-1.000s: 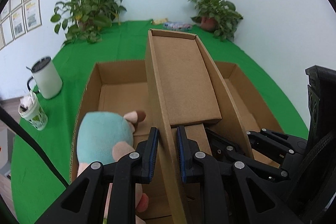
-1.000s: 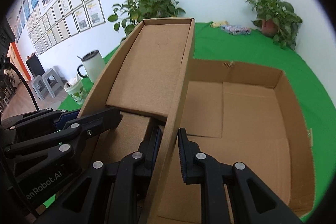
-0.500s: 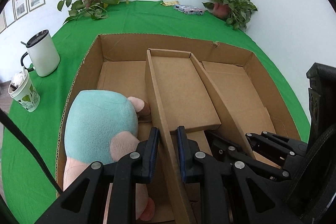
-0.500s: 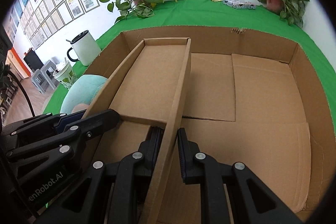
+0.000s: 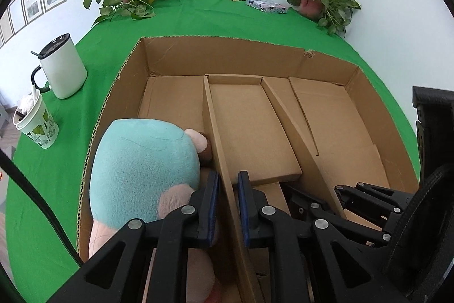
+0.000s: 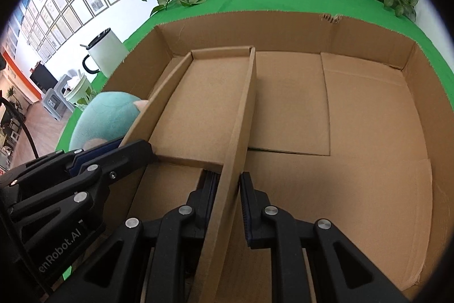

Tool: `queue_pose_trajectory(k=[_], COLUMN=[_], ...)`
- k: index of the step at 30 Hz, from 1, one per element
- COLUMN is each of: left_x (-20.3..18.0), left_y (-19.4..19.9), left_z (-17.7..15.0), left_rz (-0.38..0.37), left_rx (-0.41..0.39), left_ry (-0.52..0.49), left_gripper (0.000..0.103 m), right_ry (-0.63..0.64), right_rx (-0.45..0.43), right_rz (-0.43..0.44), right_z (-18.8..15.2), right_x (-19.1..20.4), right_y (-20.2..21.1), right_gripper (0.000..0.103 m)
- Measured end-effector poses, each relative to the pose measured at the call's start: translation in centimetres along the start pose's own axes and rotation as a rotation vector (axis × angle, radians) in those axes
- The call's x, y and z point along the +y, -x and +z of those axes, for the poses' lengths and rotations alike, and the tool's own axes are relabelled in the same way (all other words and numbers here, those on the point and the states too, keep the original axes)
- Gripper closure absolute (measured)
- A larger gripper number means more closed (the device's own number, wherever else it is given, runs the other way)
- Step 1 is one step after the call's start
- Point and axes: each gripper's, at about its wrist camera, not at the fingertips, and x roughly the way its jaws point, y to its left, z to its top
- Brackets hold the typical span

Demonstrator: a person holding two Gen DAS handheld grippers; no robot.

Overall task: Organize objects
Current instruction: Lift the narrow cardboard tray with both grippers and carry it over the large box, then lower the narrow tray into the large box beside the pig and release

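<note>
Left wrist view first: the left gripper (image 5: 228, 208) straddles the left wall of the tray (image 5: 249, 127), a shallow cardboard insert lying inside the big box (image 5: 227, 48). The pads flank that wall with a sliver of daylight on each side, so the jaws look narrowly parted rather than clamped; I can't be sure of any contact. Tucked against the outside of that wall, in the box's left compartment, sits the plush (image 5: 142, 169), teal and pink, soft and squashy. It would give under a pinch, so grab it deep on the body, not on a limb. Off to the right, the right gripper (image 5: 320, 199) straddles the tray's other wall. Outside the box, on the green cloth (image 5: 93, 56), stand a mug (image 5: 62, 73) and a paper cup (image 5: 37, 121).

Over to the right wrist view: the right gripper (image 6: 228, 206) has the tray's right wall between its pads, again with a small gap showing, jaws just slightly apart. The tray (image 6: 204, 101) looks light and fairly stiff along its folds, but thin walls can buckle or crease if squeezed hard. Best hold is what's lined up here, one gripper per side wall near the close end, so it stays level. The tray appears seated on the box (image 6: 369, 30) floor, left of centre. The plush (image 6: 105, 118) peeks out beyond the tray's left wall, beside the left gripper (image 6: 122, 148).
</note>
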Motion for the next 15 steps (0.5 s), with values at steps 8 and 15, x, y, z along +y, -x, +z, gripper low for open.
queue_pose_trajectory(k=[8,15], left_x=[-1.0,-1.0], left_y=[0.5,3.5], left_z=[-0.9,-2.1], left_rz=[0.037,0.051], left_rx=[-0.008,-0.021], left_ry=[-0.057,-0.088], left_gripper=[0.090,0.092], right_ry=[-0.008,0.035], right_rx=[0.043,0.054], right_rz=[0.005,-0.021], right_z=[-0.7,-0.9], right_x=[-0.6,0.2], right_y=[-0.9,-1.0], right_gripper=[0.089,0.089])
